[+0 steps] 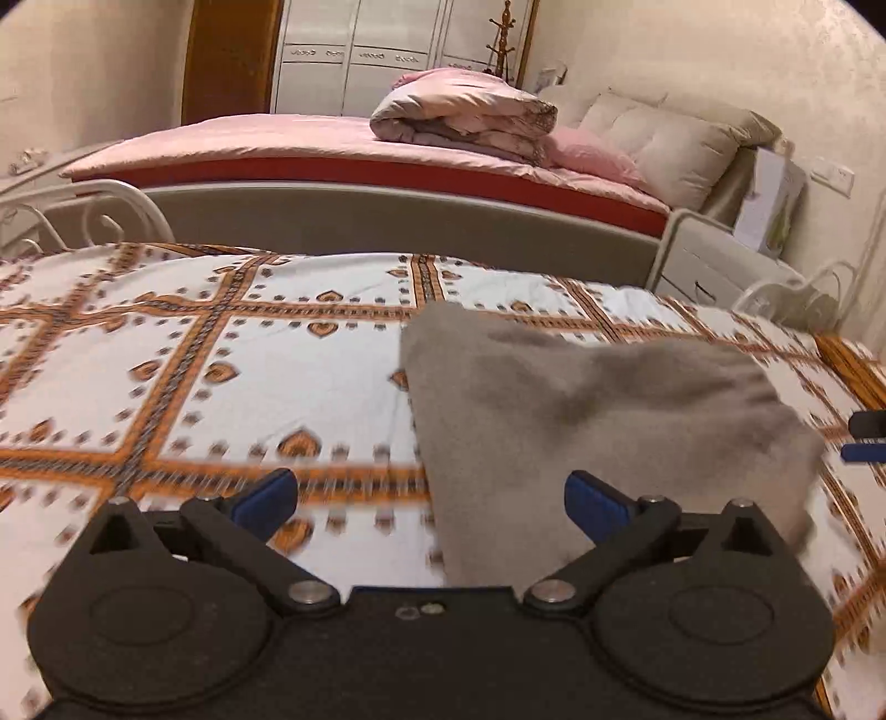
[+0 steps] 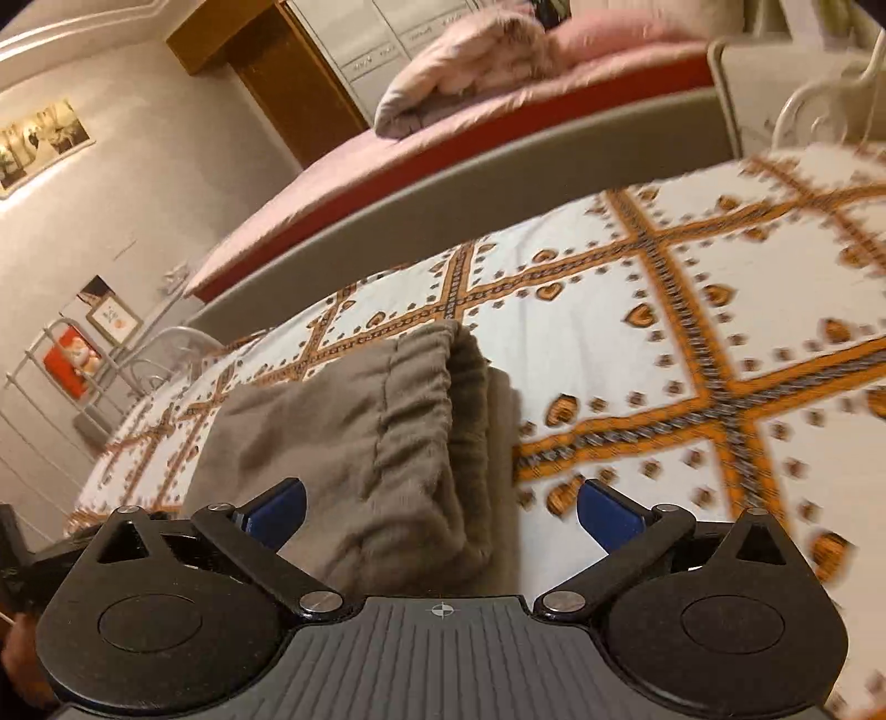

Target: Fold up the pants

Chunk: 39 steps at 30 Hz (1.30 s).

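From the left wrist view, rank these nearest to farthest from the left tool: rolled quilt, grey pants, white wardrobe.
From the left tool:
1. Grey pants, just ahead, right of centre on the patterned bedspread.
2. Rolled quilt, on the pink bed beyond.
3. White wardrobe, against the back wall.

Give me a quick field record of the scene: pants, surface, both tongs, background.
pants: grey pants, folded into a compact bundle, elastic waistband on top
surface: patterned white-and-orange bedspread, pants lying on it
left tongs: left tongs open, nothing gripped, pants ahead
right tongs: right tongs open, nothing gripped, pants lying ahead between the fingers
background: second bed with pink sheet, folded quilt on it
image quality: motion blur in both views
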Available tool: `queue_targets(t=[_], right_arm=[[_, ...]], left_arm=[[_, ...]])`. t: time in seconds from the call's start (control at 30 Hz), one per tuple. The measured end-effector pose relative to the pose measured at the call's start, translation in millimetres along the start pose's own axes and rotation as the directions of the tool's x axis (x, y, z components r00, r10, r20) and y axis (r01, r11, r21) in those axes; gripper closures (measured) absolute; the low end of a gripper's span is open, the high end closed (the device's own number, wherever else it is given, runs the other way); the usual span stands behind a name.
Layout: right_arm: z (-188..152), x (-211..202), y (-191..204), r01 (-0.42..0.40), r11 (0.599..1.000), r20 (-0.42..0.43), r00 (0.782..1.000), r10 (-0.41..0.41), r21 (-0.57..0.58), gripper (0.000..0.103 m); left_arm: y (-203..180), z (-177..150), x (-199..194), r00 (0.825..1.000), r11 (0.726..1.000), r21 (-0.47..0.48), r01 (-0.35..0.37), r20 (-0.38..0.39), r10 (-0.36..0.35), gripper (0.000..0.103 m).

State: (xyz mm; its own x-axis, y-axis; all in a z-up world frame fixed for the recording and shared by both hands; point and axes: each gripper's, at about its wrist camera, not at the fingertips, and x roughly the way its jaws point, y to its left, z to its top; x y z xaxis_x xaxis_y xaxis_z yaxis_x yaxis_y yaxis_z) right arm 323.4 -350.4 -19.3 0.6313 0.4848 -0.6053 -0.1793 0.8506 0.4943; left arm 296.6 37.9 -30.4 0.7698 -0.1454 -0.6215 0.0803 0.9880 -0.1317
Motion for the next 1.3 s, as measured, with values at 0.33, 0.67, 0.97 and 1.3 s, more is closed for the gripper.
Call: queue_targets(t=[0.33,0.67,0.97,1.3], right_arm=[[-108,-107,72,0.208,0.940,0.110,0.977,-0.184,-0.269,0.000],[-170,-163,127,0.146,0.929,0.243,0.968,-0.063,-0.341,0.000],[-207,-176,143,0.146,0.920,0.236,0.970,-0.060,-0.365,0.000],[-201,-166,142,0.143,0.925,0.238,0.969,-0.059,-0.353,0.000]], left_arm=[[-30,-46,-144,0.987,0.999,0.047,0.014,0.157,-0.022,0.006],[-80,-117,-216,0.972,0.989,0.151,0.003,0.231,-0.039,0.006],[-78,-139,-232,0.969,0.994,0.105,0.014,0.243,-0.039,0.006],[-83,-136,-225,0.965,0.995,0.092,0.040,0.256,-0.063,0.006]])
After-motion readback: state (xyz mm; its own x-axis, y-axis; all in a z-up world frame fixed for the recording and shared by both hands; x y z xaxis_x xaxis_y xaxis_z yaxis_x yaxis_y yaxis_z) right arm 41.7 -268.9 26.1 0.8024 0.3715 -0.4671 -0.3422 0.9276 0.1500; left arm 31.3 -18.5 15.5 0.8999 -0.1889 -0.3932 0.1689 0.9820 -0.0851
